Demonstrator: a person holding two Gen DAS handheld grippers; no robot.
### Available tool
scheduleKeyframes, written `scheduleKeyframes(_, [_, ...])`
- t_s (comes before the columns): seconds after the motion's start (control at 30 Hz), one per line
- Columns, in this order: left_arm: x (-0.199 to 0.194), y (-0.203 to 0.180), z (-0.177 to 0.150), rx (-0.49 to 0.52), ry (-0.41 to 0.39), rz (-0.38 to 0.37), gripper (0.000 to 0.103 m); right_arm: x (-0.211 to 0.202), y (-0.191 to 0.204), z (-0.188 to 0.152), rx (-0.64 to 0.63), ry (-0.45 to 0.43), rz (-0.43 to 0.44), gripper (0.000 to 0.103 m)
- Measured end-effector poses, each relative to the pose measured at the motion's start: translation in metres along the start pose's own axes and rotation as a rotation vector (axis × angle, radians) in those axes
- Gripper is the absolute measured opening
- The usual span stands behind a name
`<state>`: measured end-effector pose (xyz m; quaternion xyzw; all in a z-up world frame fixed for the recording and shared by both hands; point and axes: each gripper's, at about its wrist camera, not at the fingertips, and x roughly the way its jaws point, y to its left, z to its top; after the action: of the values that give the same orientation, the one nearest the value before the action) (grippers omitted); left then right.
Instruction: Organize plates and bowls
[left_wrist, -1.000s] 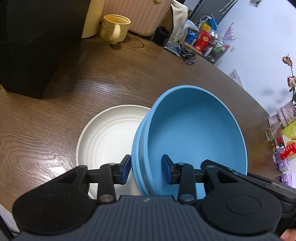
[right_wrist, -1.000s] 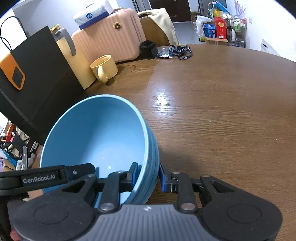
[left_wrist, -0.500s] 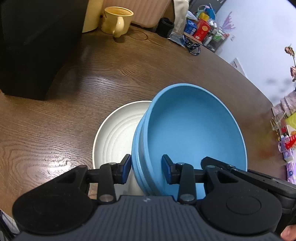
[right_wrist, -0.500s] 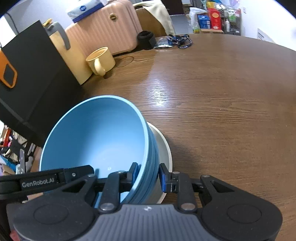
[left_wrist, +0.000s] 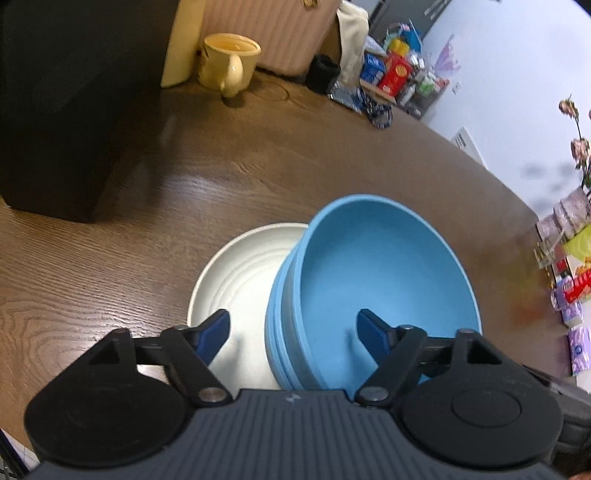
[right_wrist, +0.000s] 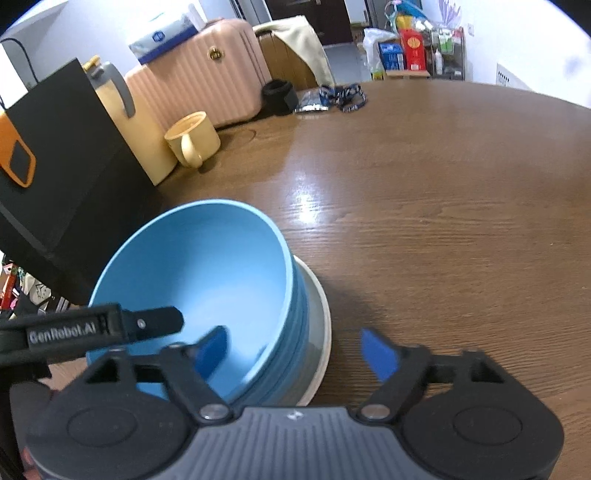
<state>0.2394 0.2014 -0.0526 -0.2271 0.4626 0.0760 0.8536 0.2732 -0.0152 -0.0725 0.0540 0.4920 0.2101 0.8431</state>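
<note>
A stack of blue bowls (left_wrist: 376, 280) sits on a cream ribbed plate (left_wrist: 240, 273) on the brown wooden table. It also shows in the right wrist view (right_wrist: 207, 280) on the same plate (right_wrist: 317, 325). My left gripper (left_wrist: 293, 328) is open, its fingers wide on either side of the bowls' near left rim, not gripping. My right gripper (right_wrist: 295, 349) is open too, straddling the bowls' right rim and the plate edge. The left gripper's finger (right_wrist: 147, 323) shows inside the bowl in the right wrist view.
A black box (right_wrist: 62, 177) stands left of the plate. A yellow mug (left_wrist: 229, 62) and a cream jug (right_wrist: 129, 122) stand at the back. A pink suitcase (right_wrist: 199, 88) is behind the table. A lanyard and a black cup (right_wrist: 280, 96) lie far back.
Both grippers have opened and let go of the blue bowls. The bowls have come down onto the cream plate and rest there.
</note>
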Motion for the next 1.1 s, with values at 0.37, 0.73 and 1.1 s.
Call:
scheduleKeyframes(0.37, [-0.077, -0.037, -0.061, 0.129, -0.406, 0.106, 0.103, -0.062, -0.035, -0.022, -0.074, -0.135, -0.018, 0.103])
scheduleKeyframes(0.73, [-0.106, -0.099, -0.137, 0.200, -0.429, 0.051, 0.103, -0.147, -0.093, -0.084, -0.080, -0.293, -0.079, 0.103])
scheduleKeyframes(1.1, [-0.119, -0.124, -0.211, 0.240, -0.365, 0.021, 0.103, -0.194, -0.124, -0.160, -0.090, -0.329, -0.142, 0.103])
